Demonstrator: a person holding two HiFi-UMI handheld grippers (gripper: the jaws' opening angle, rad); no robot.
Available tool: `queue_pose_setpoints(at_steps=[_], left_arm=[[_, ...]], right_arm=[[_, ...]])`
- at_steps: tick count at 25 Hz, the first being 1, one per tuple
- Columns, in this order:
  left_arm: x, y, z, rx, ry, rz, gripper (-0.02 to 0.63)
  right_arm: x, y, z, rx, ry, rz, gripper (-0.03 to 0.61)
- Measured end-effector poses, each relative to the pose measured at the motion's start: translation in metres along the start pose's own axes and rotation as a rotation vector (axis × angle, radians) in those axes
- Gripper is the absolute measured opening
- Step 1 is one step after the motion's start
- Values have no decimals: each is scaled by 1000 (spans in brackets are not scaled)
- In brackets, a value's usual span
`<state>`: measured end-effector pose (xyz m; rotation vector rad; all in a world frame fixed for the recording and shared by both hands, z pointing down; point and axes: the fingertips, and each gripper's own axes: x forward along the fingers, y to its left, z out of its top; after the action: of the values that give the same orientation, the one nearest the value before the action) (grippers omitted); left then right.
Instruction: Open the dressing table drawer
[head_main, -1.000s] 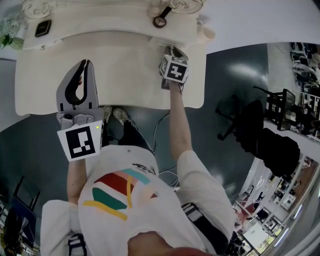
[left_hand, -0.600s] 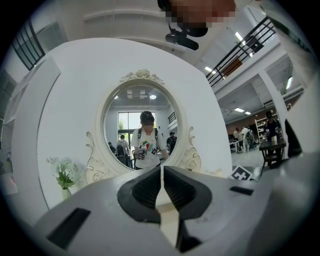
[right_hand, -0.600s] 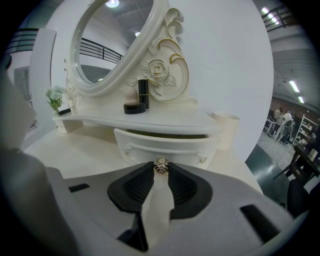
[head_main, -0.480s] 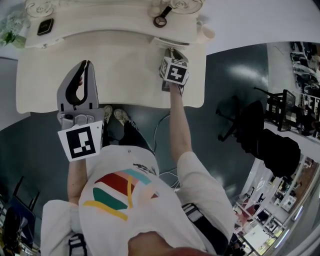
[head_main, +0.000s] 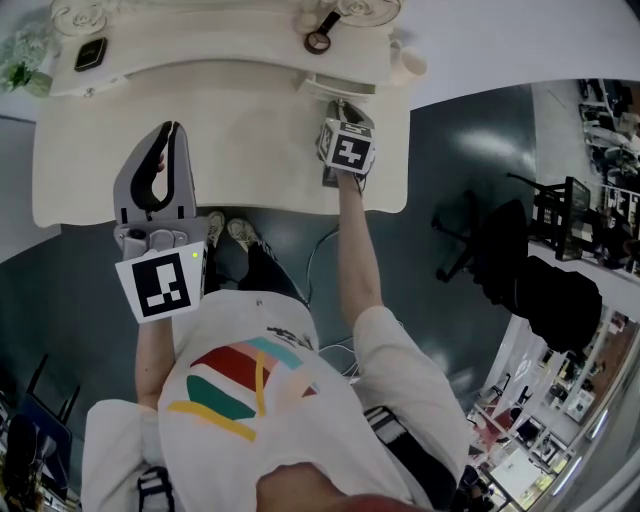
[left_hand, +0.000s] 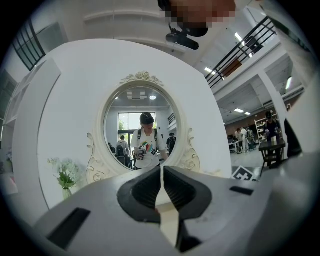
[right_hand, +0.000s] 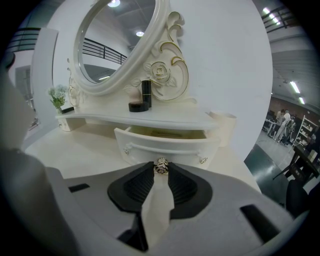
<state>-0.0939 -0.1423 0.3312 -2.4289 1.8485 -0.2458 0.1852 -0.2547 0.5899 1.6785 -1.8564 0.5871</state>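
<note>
The small cream drawer (right_hand: 165, 146) under the dressing table's upper shelf stands a little way out, and its inside shows over the curved front. My right gripper (right_hand: 161, 170) is shut on the drawer's round metal knob (right_hand: 161, 166) at the middle of that front. In the head view the right gripper (head_main: 342, 108) reaches to the drawer (head_main: 340, 88) at the table's back right. My left gripper (head_main: 170, 132) hovers over the left of the tabletop (head_main: 240, 130), shut with nothing between its jaws; its own view shows the left gripper (left_hand: 161, 171) facing the oval mirror (left_hand: 142, 127).
On the shelf (right_hand: 150, 119) stand a black bottle (right_hand: 146, 92) and a dark compact (right_hand: 136, 106). A vase of flowers (right_hand: 59, 95) is at the left, a cream cup (right_hand: 224, 125) at the right. A black office chair (head_main: 480, 245) stands on the floor to the right.
The drawer front has come out a little from under the shelf, and the right gripper on its knob has drawn slightly back toward me. The left gripper has stayed in place.
</note>
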Motion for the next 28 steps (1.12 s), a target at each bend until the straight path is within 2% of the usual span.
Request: queue_pose_setpoints(at_steps=[12, 28], left_arm=[[1, -5, 2, -1, -5, -12, 17], [-6, -5, 5, -21, -17, -20, 17]], right_arm=[[-13, 1, -2, -4, -19, -5, 78], [-21, 4, -19, -4, 9, -5, 78]])
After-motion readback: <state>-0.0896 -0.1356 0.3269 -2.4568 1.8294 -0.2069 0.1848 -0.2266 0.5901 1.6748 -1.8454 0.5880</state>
